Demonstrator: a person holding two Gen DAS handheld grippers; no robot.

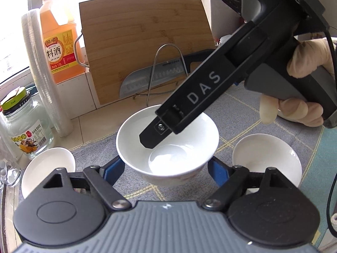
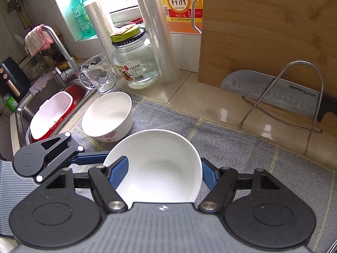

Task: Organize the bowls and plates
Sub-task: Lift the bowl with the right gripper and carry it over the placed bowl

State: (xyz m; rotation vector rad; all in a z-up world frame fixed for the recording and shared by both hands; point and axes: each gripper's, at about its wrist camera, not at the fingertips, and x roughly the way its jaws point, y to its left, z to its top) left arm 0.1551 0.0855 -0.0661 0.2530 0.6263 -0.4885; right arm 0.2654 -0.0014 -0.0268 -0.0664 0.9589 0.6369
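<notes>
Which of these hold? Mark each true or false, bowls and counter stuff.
1. One finger of the right gripper is inside the plain bowl. True.
2. The knife lies flat on the cloth. False: it rests on the wire rack against the cutting board.
3. The glass jar has its lid on. True.
4. The flowered bowl is in the sink. False: it stands on the cloth beside it.

Glossy bowl (image 2: 155, 166), woven cloth mat (image 2: 242, 147)
</notes>
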